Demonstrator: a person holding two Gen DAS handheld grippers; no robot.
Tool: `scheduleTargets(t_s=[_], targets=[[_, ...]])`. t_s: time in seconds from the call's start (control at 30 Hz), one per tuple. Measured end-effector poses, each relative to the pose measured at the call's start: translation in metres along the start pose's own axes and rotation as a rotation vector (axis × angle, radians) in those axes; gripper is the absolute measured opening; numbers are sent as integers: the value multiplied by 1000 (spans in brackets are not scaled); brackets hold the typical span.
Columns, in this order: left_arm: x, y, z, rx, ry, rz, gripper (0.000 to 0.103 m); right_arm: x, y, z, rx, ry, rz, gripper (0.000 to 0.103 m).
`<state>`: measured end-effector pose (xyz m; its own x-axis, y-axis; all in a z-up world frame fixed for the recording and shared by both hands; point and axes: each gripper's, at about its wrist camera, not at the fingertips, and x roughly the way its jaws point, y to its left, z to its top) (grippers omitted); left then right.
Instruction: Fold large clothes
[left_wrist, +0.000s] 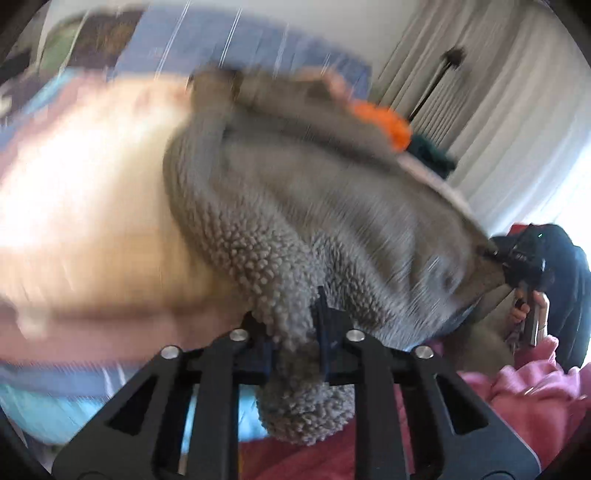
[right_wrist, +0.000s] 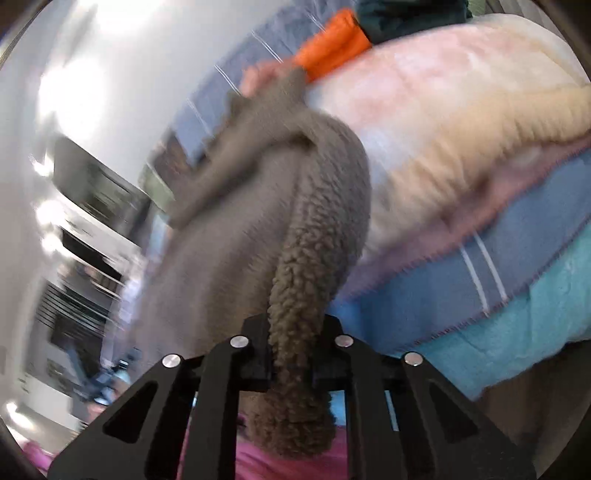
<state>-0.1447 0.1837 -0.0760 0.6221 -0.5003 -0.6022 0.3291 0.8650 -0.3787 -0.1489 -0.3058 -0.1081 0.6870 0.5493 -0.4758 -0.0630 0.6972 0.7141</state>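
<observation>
A large grey fleece garment with a curly pile hangs stretched between both grippers. My left gripper is shut on one bunched edge of it, with a tail of fleece hanging below the jaws. My right gripper is shut on another bunched edge of the grey fleece garment. In the left wrist view the right gripper shows at the far right, pinching the garment's other end. Both views are blurred by motion.
A stack of folded blankets lies behind the garment: cream, blue with white stripes and turquoise. An orange cloth sits at the far end. Pink fabric lies below. Pale curtains hang at the right.
</observation>
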Motion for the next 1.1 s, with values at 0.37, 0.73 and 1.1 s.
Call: scheduleTargets(t_s=[0.37, 0.73, 1.1], targets=[[-118, -52, 76, 91, -448, -23, 11, -81, 83, 44, -59, -247, 262, 11], [-100, -49, 111, 108, -413, 146, 13, -69, 112, 69, -203, -350, 35, 11], [-7, -5, 212, 81, -350, 308, 13, 53, 98, 193, -194, -356, -127, 11]])
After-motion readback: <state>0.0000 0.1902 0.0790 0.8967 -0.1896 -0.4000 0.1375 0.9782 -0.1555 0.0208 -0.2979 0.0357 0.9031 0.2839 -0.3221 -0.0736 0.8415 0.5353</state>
